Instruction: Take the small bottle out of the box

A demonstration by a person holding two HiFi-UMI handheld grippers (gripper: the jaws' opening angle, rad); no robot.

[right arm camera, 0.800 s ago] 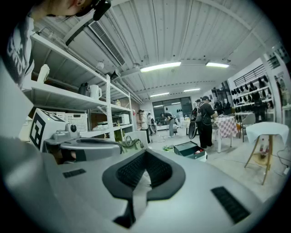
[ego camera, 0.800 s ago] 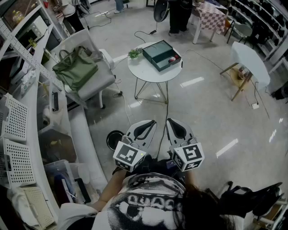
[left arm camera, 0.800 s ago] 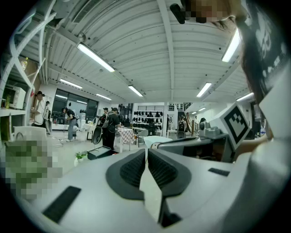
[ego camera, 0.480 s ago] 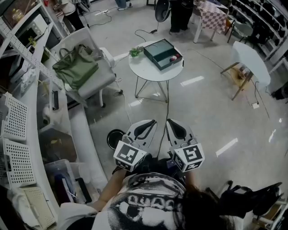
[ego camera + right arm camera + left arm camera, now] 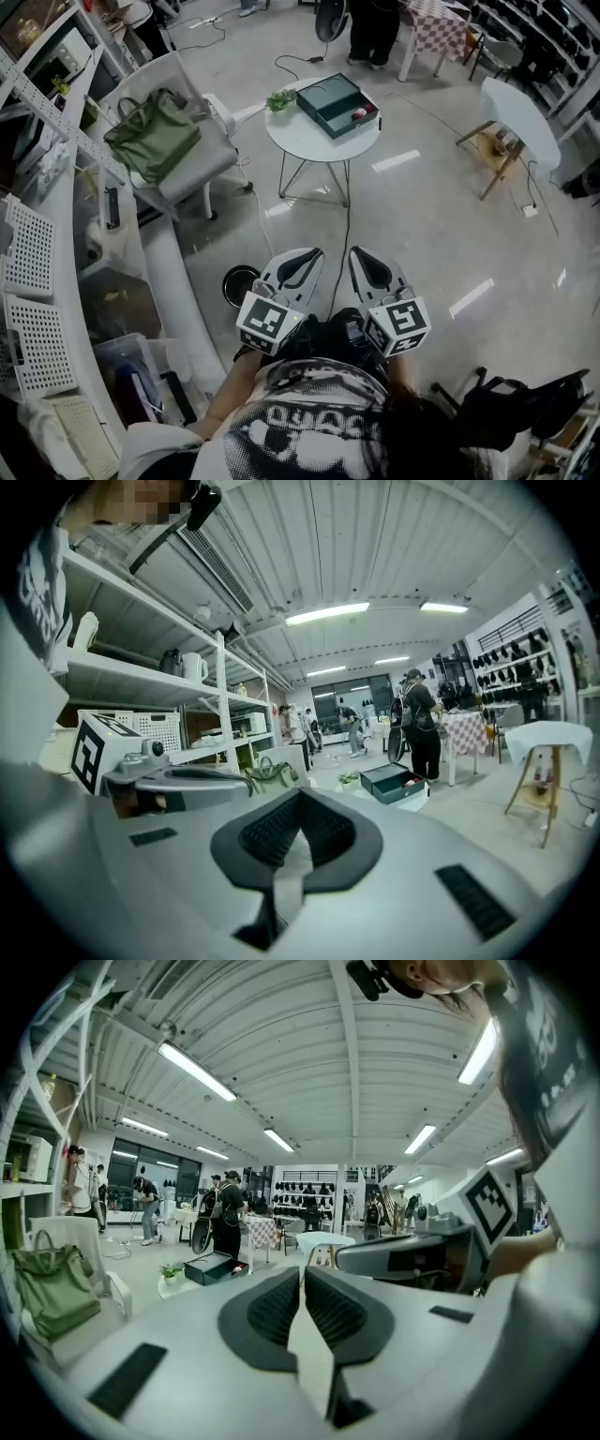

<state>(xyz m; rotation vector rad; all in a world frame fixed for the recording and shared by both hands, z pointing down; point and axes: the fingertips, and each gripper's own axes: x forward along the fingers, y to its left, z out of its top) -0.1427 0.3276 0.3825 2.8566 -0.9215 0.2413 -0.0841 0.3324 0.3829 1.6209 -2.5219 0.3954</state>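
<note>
Two grippers sit side by side: left gripper (image 5: 314, 255) closed and empty, right gripper (image 5: 358, 253) closed and empty. Well ahead, on the round table (image 5: 309, 141), the open box (image 5: 330, 103) holds the small bottle (image 5: 359, 113) near its right side.

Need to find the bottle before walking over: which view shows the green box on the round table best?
The head view: it looks down into the open green box, showing a small reddish item inside. The left gripper view and right gripper view show it far off, small and side-on.
</note>
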